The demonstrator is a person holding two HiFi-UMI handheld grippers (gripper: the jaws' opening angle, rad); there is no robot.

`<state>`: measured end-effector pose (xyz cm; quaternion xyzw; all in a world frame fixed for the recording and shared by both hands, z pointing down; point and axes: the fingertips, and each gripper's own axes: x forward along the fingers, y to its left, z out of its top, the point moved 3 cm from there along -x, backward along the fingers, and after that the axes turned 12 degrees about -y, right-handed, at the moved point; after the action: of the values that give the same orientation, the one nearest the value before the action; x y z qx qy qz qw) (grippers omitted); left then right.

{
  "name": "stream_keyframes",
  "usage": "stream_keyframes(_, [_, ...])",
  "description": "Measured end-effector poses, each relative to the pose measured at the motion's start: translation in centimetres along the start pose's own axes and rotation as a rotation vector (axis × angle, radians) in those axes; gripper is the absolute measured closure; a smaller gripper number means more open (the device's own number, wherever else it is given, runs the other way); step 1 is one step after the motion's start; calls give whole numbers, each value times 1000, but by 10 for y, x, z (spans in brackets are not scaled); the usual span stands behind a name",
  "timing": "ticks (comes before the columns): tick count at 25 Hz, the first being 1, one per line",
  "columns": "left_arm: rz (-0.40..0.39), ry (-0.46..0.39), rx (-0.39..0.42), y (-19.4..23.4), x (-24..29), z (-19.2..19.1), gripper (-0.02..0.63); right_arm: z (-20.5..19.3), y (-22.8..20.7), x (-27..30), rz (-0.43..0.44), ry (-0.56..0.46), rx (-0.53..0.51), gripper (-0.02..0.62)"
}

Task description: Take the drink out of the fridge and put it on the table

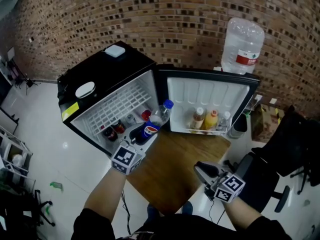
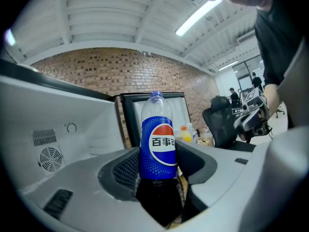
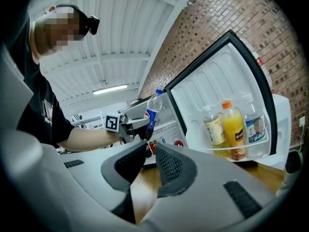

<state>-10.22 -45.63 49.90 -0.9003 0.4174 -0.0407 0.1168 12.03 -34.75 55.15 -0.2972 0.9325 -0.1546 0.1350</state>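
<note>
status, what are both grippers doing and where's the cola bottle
Left gripper shut on cola bottle, at fridge mouth. Right gripper open, empty, near table. Bottle not yet set down; nothing seen blocking.

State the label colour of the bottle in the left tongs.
Blue bottle label with red-white roundel; left gripper view.

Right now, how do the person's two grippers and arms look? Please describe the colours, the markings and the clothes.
The left gripper and the right gripper are alike: smooth light-grey shells with dark pads of dotted, mesh-like texture. Each carries a white cube printed with black square markers. The person wears black short sleeves; the forearms are bare.
</note>
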Motion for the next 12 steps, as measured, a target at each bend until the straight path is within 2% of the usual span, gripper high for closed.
stream_keyframes(4, [-91, -49, -100, -50, 3, -28, 377, 7, -7, 19, 22, -57, 20, 397])
stream_keyframes(8, [-165, -65, -203, -101, 1, -66, 376, 1, -17, 38, 17, -65, 20, 338])
stream_keyframes(12, [-235, -73, -297, -144, -1, -98, 374, -22, -30, 51, -2, -37, 28, 318])
